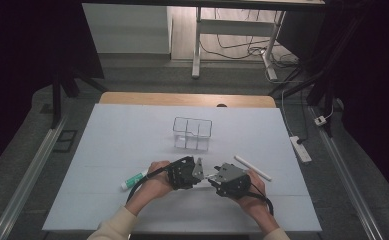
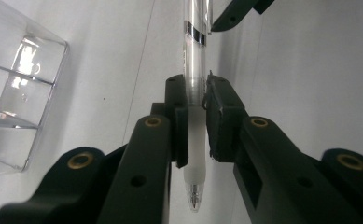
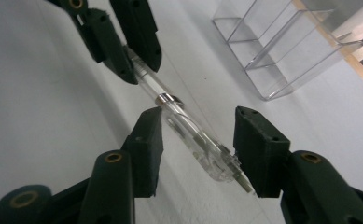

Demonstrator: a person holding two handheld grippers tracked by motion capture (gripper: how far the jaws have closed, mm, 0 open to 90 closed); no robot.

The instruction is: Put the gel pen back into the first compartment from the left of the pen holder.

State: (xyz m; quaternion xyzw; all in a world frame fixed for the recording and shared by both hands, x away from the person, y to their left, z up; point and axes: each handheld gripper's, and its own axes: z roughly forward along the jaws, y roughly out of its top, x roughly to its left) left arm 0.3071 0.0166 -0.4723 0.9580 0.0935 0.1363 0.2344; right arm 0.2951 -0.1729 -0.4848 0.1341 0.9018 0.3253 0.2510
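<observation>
The white surface (image 1: 132, 150) spreads out under both hands, and well beyond the left hand-held gripper (image 1: 198, 169) and the right hand-held gripper (image 1: 215, 173) stands a clear compartmented organizer (image 1: 192, 133), upright and apart from everything else. The two hand-held grippers face each other, tips nearly meeting, just this side of the organizer. Out past the right hand-held gripper's far side lies a white stick-like pen (image 1: 252, 167) flat on the surface; behind the left one, near the trailing cable, lies a green-and-white tube (image 1: 133, 179). Between the two tips runs the clear pen (image 2: 195, 70) — the left hand-held gripper is clamped on its frosted grip section, pads pressing both sides, with the pen's tip (image 2: 194, 195) sticking back toward that gripper's body. The pen's other end, the clip and cap end (image 3: 216, 161), reaches in between the right hand-held gripper's jaws. Those jaws stand apart around it: one pad is at the very end of the pen, the other pad has a visible gap to the barrel.
</observation>
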